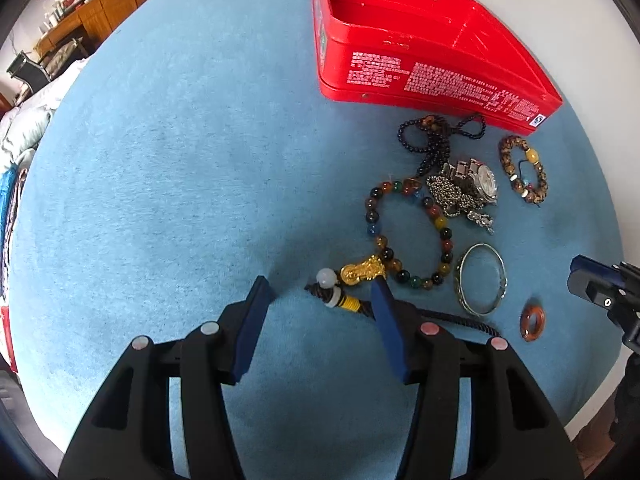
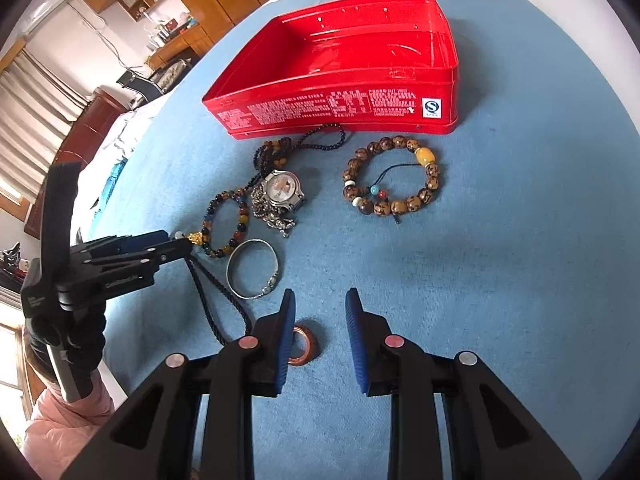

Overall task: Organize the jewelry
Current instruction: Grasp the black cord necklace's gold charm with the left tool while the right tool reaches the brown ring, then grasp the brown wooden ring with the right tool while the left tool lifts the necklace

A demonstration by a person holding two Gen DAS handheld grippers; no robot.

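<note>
An empty red tin box stands on the blue cloth. In front of it lie a black bead string, a steel watch, a multicolour bead bracelet, a brown bead bracelet, a silver bangle and an orange ring. My left gripper is open, its jaws around the gold-and-white pendant on a black cord. My right gripper is open, empty, just above the ring.
The blue cloth covers a white table. The right gripper's tip shows at the right edge of the left wrist view; the left gripper shows at the left of the right wrist view. Wooden furniture stands far behind.
</note>
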